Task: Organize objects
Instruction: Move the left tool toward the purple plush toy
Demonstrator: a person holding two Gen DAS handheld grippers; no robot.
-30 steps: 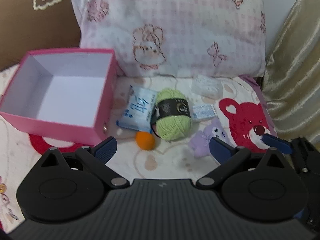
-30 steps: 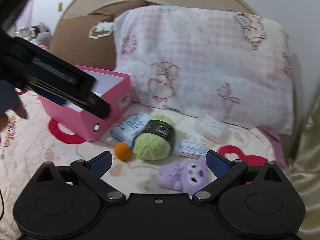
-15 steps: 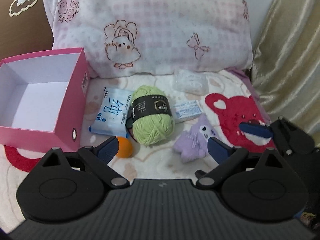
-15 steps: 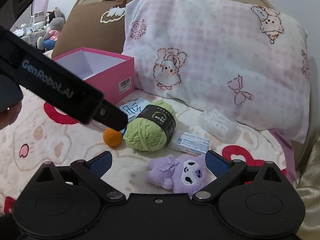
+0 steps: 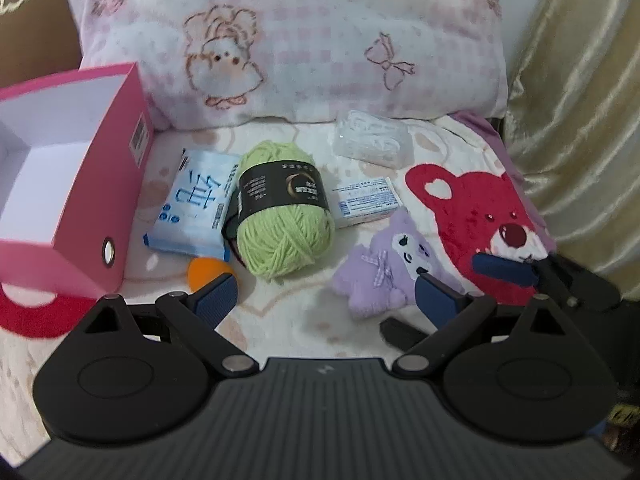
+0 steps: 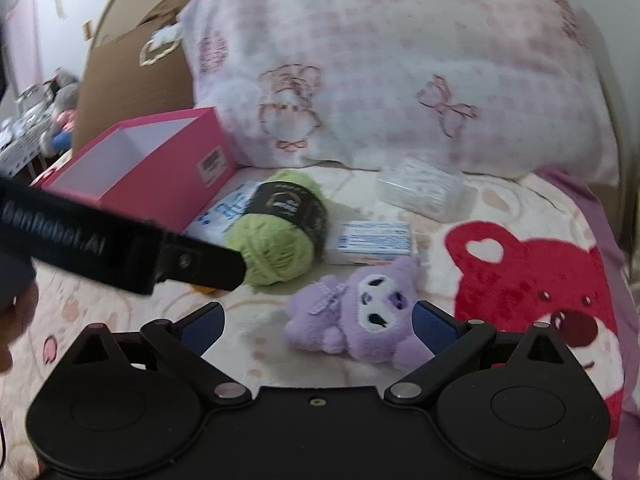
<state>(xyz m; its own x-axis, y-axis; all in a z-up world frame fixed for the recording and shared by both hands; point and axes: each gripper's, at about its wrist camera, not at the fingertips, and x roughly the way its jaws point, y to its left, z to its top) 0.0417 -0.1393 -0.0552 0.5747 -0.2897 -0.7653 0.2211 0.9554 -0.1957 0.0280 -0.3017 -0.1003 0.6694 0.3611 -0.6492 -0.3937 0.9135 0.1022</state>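
From my left wrist view, the left hand-held gripper [image 5: 326, 294] is spread wide and grasps nothing, hovering low over the bed [image 5: 296, 320]. The pink box [image 5: 92, 216] sits toward the bed's left side with its white inside bare as far as I can see, so I judge the sorting has not begun: the tissue pack [image 5: 196, 204], yarn [image 5: 282, 210], small carton [image 5: 366, 202], clear packet [image 5: 372, 138], purple plush [image 5: 388, 264] and orange ball [image 5: 206, 274] all lie loose on the blanket in front of the pillow [image 5: 296, 44]. Only this view shows the ball plainly, just beside my left finger, and the tissue pack whole. From my right wrist view, the right hand-held gripper [image 6: 318, 326] is also released and empty, its jaws standing either side of the plush [image 6: 360, 312], which I take as the likely first pick. Here the left tool's black arm crosses in front, hiding most of the ball and part of the yarn [image 6: 276, 232], but this view shows the box [image 6: 160, 168] from the side and a cardboard panel [image 6: 132, 80] behind it, and a bit of the person's hand [image 6: 12, 320] at the left edge.
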